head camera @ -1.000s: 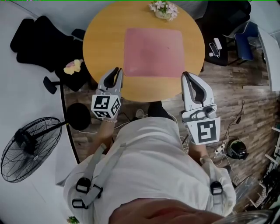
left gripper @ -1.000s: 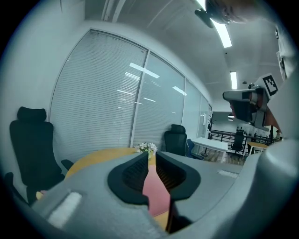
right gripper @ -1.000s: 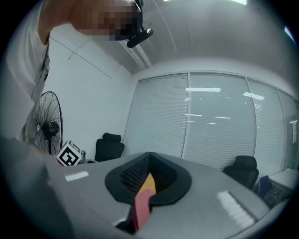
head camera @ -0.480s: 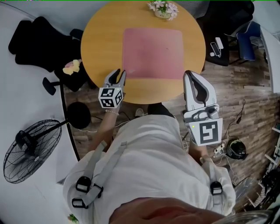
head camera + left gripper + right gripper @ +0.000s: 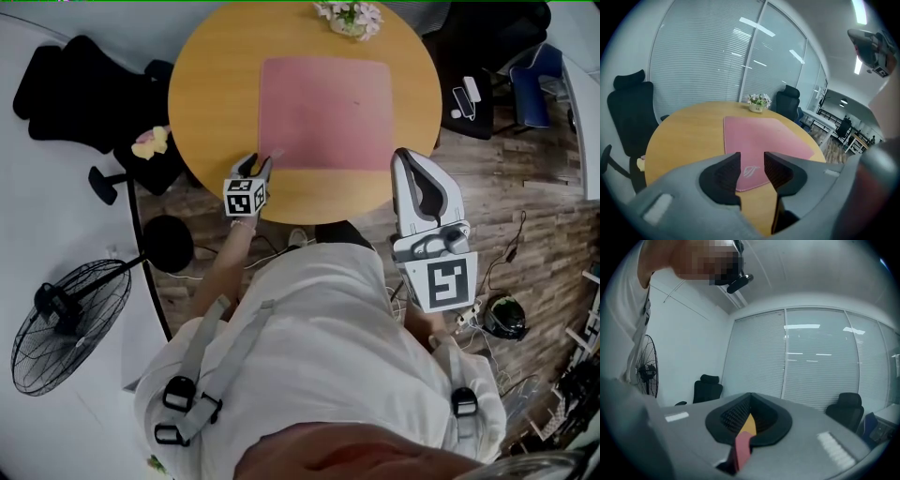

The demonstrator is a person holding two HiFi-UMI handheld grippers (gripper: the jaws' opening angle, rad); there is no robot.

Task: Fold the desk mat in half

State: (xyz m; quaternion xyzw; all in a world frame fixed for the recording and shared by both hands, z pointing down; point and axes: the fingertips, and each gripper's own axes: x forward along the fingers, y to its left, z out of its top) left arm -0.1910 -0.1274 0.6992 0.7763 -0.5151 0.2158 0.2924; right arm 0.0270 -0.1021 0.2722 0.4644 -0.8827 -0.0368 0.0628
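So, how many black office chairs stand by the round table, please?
2. The near black chair stands at the round table's left side; the far black chair stands beyond the flowers. Others may be hidden.

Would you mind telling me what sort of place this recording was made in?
Most likely an office meeting room. There is a round wooden table, black office chairs stand beside it, and a glass wall with blinds runs behind.
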